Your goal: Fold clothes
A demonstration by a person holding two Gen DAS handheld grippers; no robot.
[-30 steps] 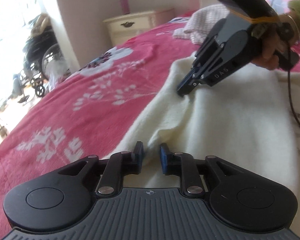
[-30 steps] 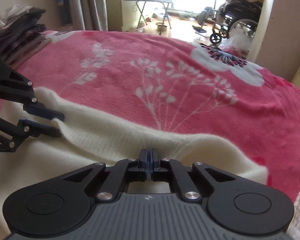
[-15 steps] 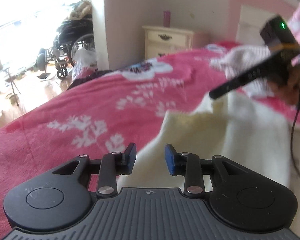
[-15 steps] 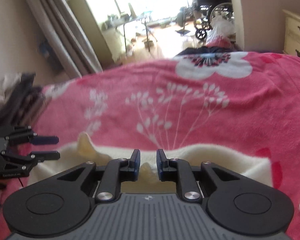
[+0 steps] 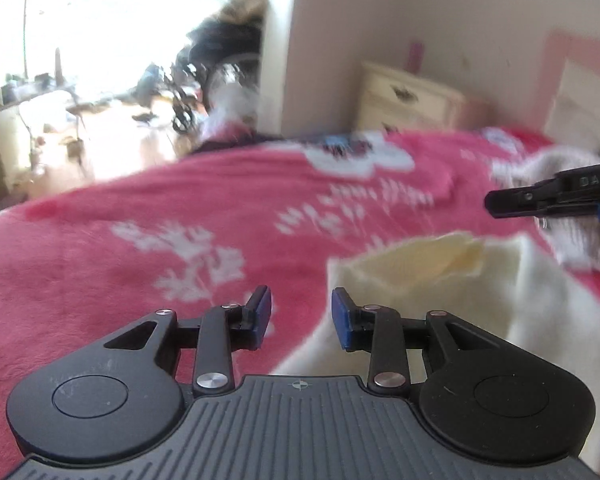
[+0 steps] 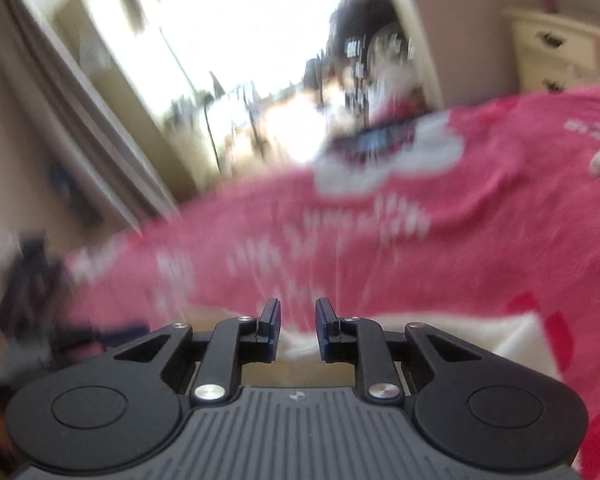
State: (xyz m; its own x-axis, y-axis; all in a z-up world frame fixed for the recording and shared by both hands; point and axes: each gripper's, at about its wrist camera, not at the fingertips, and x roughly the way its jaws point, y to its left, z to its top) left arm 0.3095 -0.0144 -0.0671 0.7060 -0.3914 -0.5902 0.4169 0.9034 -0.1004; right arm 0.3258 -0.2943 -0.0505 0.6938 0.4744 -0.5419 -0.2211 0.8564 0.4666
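Note:
A cream knitted garment [image 5: 440, 280] lies on the pink flowered bedspread [image 5: 140, 240], its folded edge standing up a little. My left gripper [image 5: 301, 314] is open and empty, just left of the garment's near edge. My right gripper [image 6: 297, 326] is open and empty above the garment [image 6: 460, 332], which shows as a cream strip below the fingers. The right gripper also shows in the left wrist view [image 5: 540, 200], at the right edge, above the garment. The right wrist view is blurred by motion.
A pale knitted garment [image 5: 560, 168] lies further up the bed at the right. A cream nightstand [image 5: 408, 98] stands by the wall beyond the bed. A wheelchair [image 5: 220, 68] stands in the bright doorway. Curtains [image 6: 60, 128] hang at the left.
Both grippers have let go of the cream garment and opened. Both have lifted and swung away from it; the garment's edge has dropped onto the bed.

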